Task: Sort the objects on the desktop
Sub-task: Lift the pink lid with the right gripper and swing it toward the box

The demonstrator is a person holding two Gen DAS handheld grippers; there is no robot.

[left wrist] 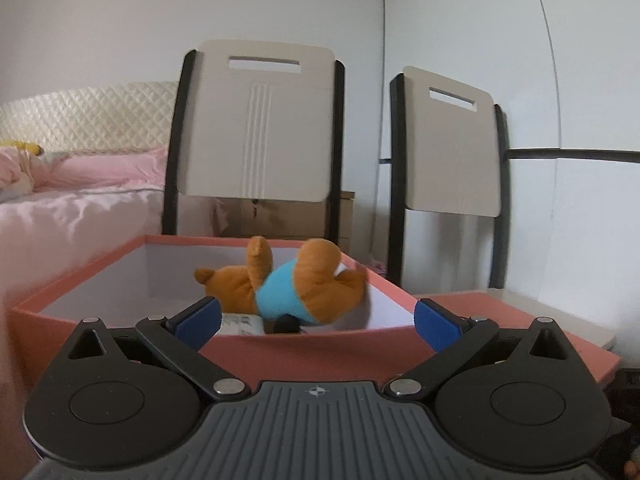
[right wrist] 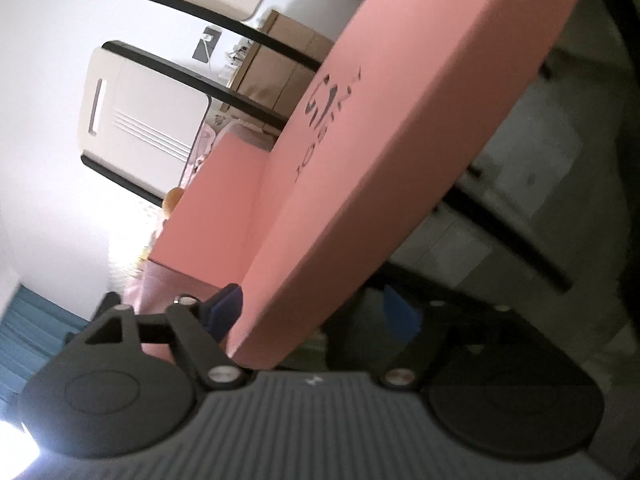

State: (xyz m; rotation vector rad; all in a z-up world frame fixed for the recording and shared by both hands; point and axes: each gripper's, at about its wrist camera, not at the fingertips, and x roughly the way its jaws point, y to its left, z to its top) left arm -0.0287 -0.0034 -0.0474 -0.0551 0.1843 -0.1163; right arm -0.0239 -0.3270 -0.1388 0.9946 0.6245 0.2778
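Observation:
An open pink box (left wrist: 304, 350) with a white inside stands before my left gripper (left wrist: 316, 318). In it lies a brown plush bear (left wrist: 296, 286) in a blue shirt, on its side, over a white packet (left wrist: 240, 324) and a small black thing (left wrist: 286, 325). The left gripper is open and empty, its blue pads (left wrist: 200, 318) just short of the box's near wall. My right gripper (right wrist: 316, 314) is shut on the edge of the pink box lid (right wrist: 400, 128), which carries a dark logo and is tilted up. The box (right wrist: 212, 208) shows beyond the lid.
Two white chairs with black frames (left wrist: 260, 128) (left wrist: 452, 144) stand behind the table. A bed with pink bedding (left wrist: 80, 200) lies to the left. A cardboard box (right wrist: 288, 64) sits on the floor by the chairs. The lid (left wrist: 520, 320) lies right of the box.

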